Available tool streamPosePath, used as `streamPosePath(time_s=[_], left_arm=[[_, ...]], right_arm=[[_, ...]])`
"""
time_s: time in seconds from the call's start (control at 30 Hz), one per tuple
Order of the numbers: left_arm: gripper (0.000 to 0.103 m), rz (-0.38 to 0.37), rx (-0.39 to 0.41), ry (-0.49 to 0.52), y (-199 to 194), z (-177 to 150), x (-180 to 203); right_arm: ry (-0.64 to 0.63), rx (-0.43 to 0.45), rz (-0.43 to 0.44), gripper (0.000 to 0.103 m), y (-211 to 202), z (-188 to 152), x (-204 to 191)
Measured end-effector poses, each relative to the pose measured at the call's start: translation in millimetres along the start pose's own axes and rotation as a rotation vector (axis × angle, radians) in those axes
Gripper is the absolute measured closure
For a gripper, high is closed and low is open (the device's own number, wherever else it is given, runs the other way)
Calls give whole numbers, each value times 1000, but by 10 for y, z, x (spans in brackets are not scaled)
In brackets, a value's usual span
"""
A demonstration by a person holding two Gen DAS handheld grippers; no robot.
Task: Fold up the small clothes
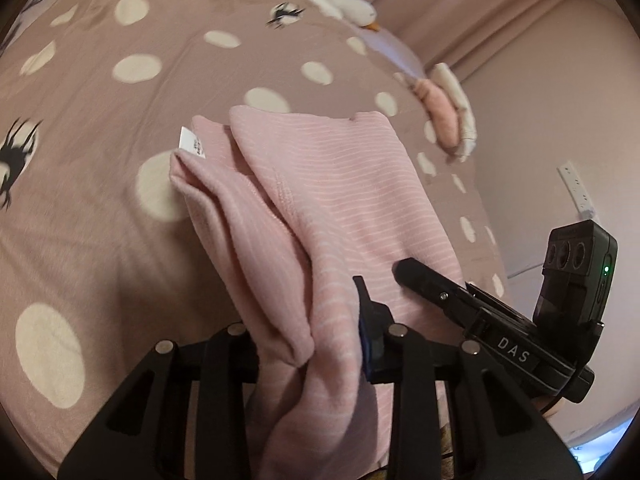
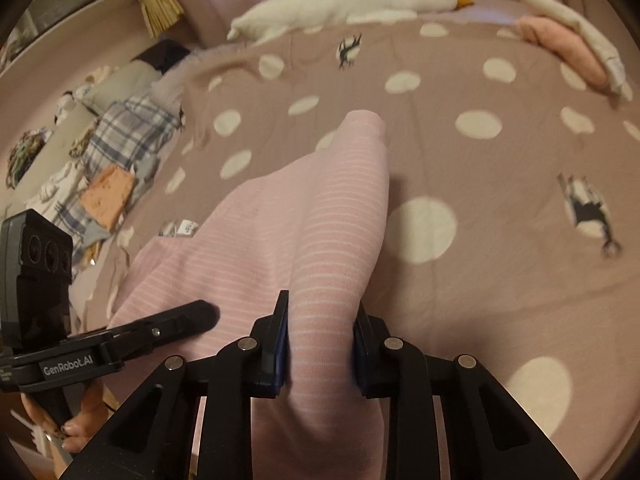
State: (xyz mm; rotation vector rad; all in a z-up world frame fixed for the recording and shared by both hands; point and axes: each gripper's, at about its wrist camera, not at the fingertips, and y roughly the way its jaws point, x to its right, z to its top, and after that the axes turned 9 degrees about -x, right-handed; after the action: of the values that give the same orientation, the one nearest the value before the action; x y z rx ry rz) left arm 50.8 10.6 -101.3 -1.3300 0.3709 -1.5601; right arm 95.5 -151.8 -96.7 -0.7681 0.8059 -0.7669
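One pale pink ribbed knit garment with thin white stripes (image 1: 332,184), soft and bunched, white tag at its far edge, lies partly on my mauve bedspread with cream polka dots (image 1: 100,92). My left gripper (image 1: 308,344) clenches a thick fold of it; my right gripper (image 2: 320,344) pinches another ridge, both near edges raised. One white plush goose (image 2: 340,6) lies at the far side. Two folded pieces, pink and cream (image 2: 572,44), are stacked far right.

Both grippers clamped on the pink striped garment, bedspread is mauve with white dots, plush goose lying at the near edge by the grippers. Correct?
Not quite. The plush goose lies at the far edge of the bedspread, as the right wrist view shows. The left gripper and right gripper do clamp the pink striped garment.
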Motion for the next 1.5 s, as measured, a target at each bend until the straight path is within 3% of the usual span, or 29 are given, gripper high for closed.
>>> streamPosePath(time_s=[0.2,0.4,0.77,0.97,1.07,1.1,1.13,1.3,1.37,1.5], left_arm=[[72,19,18,89,128,107,300],[72,37,-5,115,412,204,405],[70,104,-128,72,940,213,261],[58,117,-134,33,876,159,185],[50,139,-97,45,724,145,204],[43,139,-84,46,667,146,209],[34,139,-65,47,576,147,221],[13,164,41,85,140,129,314],[1,173,89,101,-49,110,379],[1,176,160,133,-345,58,502]], right_arm=[[12,56,-57,75,-140,-3,118],[67,61,-81,75,-118,9,345],[151,-46,-117,75,212,-112,627],[176,-56,-131,71,167,-146,642],[172,-39,-172,67,81,-144,624],[170,-31,-179,65,46,-149,618],[168,-18,-184,63,-7,-155,610],[145,100,-200,25,-395,-161,505],[131,156,-212,18,-598,-167,435],[101,230,-205,8,-849,-183,304]])
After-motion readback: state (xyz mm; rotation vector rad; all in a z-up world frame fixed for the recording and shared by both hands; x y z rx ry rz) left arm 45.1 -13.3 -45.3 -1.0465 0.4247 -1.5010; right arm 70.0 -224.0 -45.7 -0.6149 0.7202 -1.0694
